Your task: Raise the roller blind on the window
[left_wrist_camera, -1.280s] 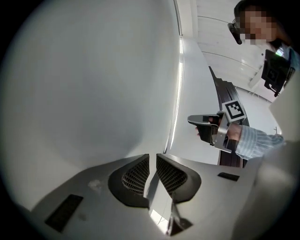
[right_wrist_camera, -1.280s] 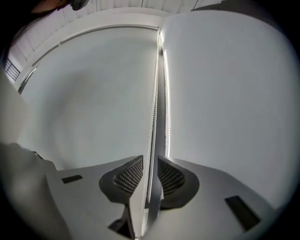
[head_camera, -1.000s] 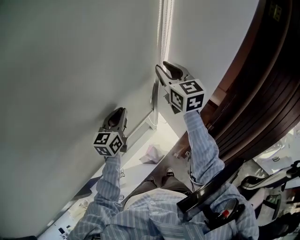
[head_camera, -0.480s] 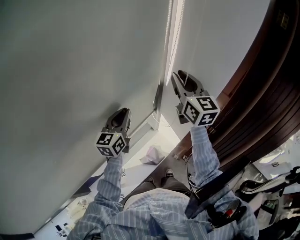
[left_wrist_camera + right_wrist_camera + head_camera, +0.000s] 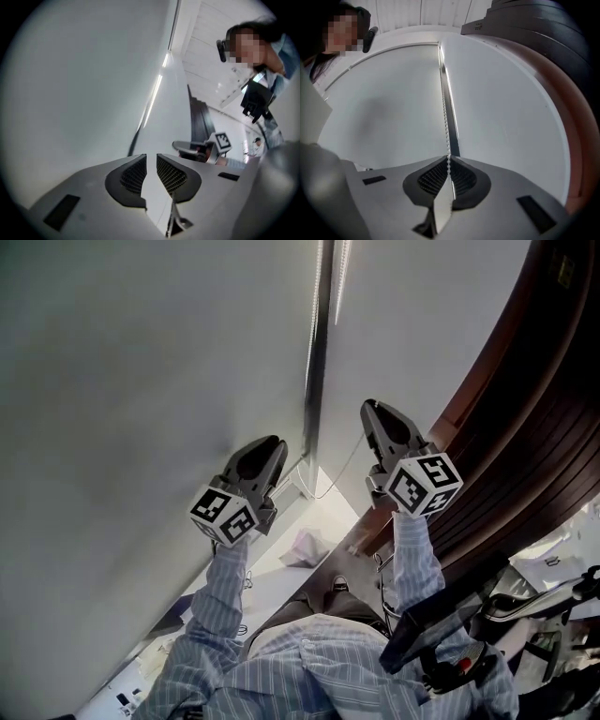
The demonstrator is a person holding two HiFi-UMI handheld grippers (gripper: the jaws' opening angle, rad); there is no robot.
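Right gripper [image 5: 449,164] pinches the bead chain [image 5: 446,126] beside the roller blind [image 5: 141,381].
Its jaws have just closed on it; the left gripper [image 5: 151,164] has its jaws slightly apart, empty.

The blind [image 5: 141,381] ahead of both grippers is plain pale grey. The left gripper [image 5: 272,442] and the right gripper [image 5: 369,409] are grey with black ribbed pads [image 5: 433,177]. Their cubes [image 5: 223,515] carry black-and-white square markers. The right gripper's jaws have just closed on a white bead chain [image 5: 448,140]. Behind the grippers, the sleeves [image 5: 220,587] are light blue with fine stripes. Right of the right gripper, the panelling [image 5: 525,409] is dark brown.
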